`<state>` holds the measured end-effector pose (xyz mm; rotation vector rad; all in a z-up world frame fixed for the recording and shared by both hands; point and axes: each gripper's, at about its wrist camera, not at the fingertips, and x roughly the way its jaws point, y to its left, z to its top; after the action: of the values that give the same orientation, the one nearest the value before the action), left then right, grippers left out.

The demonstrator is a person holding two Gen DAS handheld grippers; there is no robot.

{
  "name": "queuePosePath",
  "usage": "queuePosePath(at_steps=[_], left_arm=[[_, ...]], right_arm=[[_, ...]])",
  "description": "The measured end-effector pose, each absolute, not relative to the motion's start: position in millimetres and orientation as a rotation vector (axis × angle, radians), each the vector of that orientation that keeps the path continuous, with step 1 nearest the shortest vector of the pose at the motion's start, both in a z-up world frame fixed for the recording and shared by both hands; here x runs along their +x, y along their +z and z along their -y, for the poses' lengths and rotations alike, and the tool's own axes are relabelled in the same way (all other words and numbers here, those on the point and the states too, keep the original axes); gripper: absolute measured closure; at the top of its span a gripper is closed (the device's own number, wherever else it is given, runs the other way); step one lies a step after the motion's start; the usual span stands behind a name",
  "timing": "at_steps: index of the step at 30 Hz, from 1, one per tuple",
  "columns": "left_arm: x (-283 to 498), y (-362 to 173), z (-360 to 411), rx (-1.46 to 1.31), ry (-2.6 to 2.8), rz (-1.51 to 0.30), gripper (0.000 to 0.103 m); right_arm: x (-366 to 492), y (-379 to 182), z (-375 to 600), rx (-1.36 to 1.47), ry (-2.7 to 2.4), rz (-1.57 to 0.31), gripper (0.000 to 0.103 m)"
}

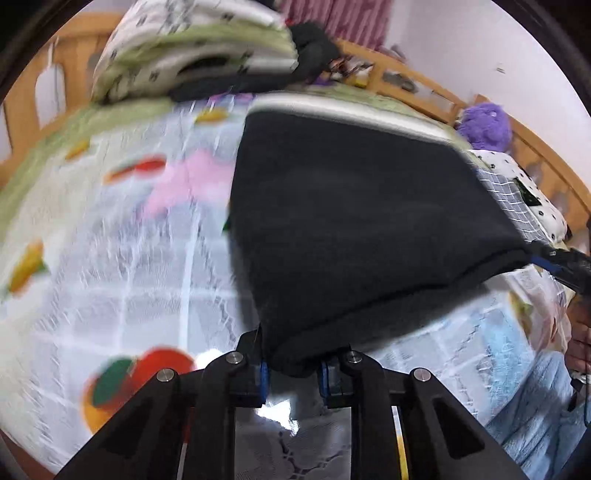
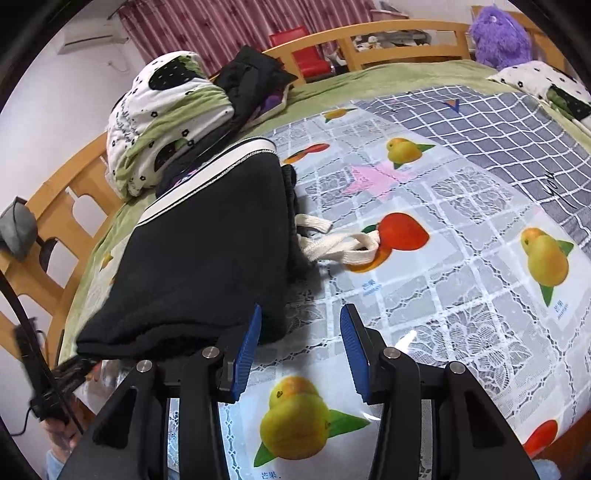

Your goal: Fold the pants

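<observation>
On the bed: a clear plastic cover printed with fruit [image 2: 461, 236] lies over the bedding, and the black pants [image 2: 207, 258] lie folded on it.
Pants, right wrist view: left of centre of the frame, a dark folded bundle with a white striped waistband [image 2: 218, 166] at its far end and a cream drawstring [image 2: 340, 243] trailing out to the right onto the cover.
Pants, left wrist view: the black cloth [image 1: 354, 221] fills the centre and right of the frame; this picture is motion-blurred.
Left tongs [image 1: 293, 373]: at the bottom centre of the left wrist view, pinching the near corner of the pants between the blue pads [image 1: 263, 380]; the cloth hangs down into the gap.
Right tongs [image 2: 297, 350]: at the bottom centre of the right wrist view, spread apart with nothing between the pads; the left blue pad [image 2: 247, 350] sits just beside the near right corner of the pants, and whether it touches the cloth cannot be told.
Right tongs, left wrist view: a dark tip [image 1: 561, 262] at the right edge, at the far corner of the fold.
Upper left, right wrist view: a folded white and green quilt [image 2: 162, 118] with dark clothing [image 2: 251, 81] beside it.
Upper right, right wrist view: a purple plush toy [image 2: 498, 33] against the wooden bed frame [image 2: 399, 33].
</observation>
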<state>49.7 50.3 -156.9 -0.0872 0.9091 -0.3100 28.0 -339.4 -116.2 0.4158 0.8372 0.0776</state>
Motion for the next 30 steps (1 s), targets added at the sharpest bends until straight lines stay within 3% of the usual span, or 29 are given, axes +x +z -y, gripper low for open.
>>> queuePosePath(at_steps=[15,19,21,24,27,30], left_arm=[[36.2,-152.6,-56.6,-0.145,-0.298,-0.927,0.082],[29.3,-150.6,-62.4,-0.157,-0.308,-0.935,0.082],[21.8,-146.5,-67.5,-0.148,-0.291,-0.936,0.072],[9.1,-136.7,-76.6,-0.136,-0.277,-0.902,0.066],[1.5,-127.7,-88.4,-0.163,-0.272,-0.875,0.052],[2.5,-119.3,-98.8,-0.202,-0.265,-0.85,0.052]], right_arm=[[68.4,-135.0,307.3,0.393,0.184,-0.9,0.058],[69.5,-136.0,306.7,0.395,0.194,-0.898,0.066],[68.6,-133.1,303.8,0.369,0.192,-0.89,0.08],[64.7,-124.8,298.3,0.319,0.19,-0.87,0.087],[64.5,-120.3,304.2,0.366,0.197,-0.863,0.087],[67.6,-128.6,302.7,0.384,0.169,-0.9,0.084]])
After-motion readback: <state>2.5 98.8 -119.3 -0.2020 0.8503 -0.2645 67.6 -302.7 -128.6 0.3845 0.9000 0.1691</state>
